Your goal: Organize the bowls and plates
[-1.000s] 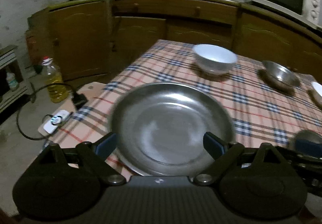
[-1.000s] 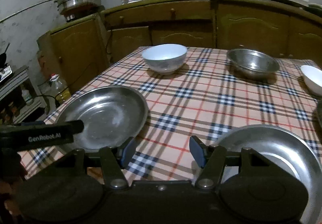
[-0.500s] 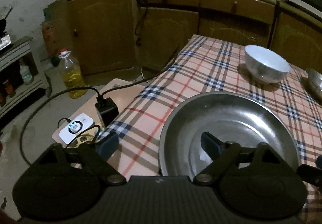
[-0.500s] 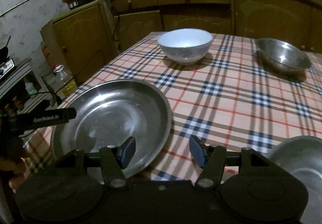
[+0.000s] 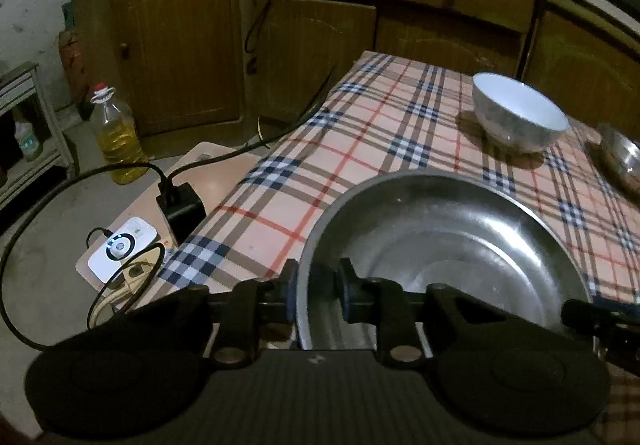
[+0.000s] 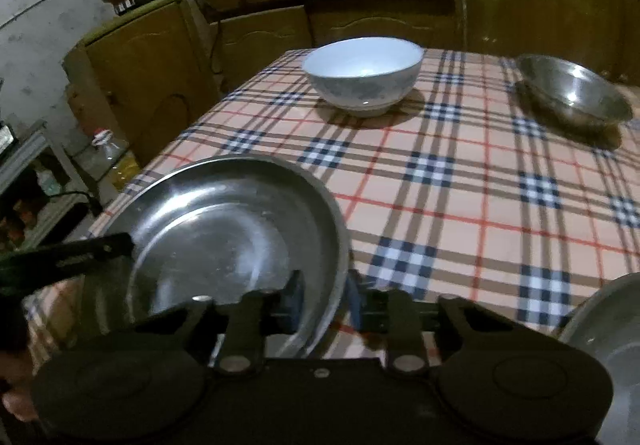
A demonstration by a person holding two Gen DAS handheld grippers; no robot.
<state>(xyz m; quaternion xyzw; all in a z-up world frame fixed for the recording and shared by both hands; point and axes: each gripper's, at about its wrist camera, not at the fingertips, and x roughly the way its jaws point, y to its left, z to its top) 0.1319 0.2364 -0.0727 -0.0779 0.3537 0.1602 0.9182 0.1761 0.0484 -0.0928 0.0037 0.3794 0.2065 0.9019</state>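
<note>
A wide steel plate (image 5: 440,245) (image 6: 224,229) lies at the near left corner of the plaid-covered table (image 5: 360,149). My left gripper (image 5: 316,285) is shut on the plate's left rim, one pad outside and one inside. My right gripper (image 6: 324,299) straddles the same plate's right rim, its jaws closing with the pads against the metal. The left gripper (image 6: 80,257) shows as a black bar at the plate's far side in the right wrist view. A white bowl (image 6: 362,73) (image 5: 520,113) and a steel bowl (image 6: 572,93) stand farther back.
A second steel plate (image 6: 600,325) lies at the near right. On the floor left of the table are an oil bottle (image 5: 118,141), a power strip with a black plug (image 5: 180,205) and cables. Brown cabinets (image 5: 180,45) run behind.
Both grippers moved in on the steel plate, the left to its left rim, the right to its right rim. Both pairs of jaws went from wide apart to closed on the rim.
</note>
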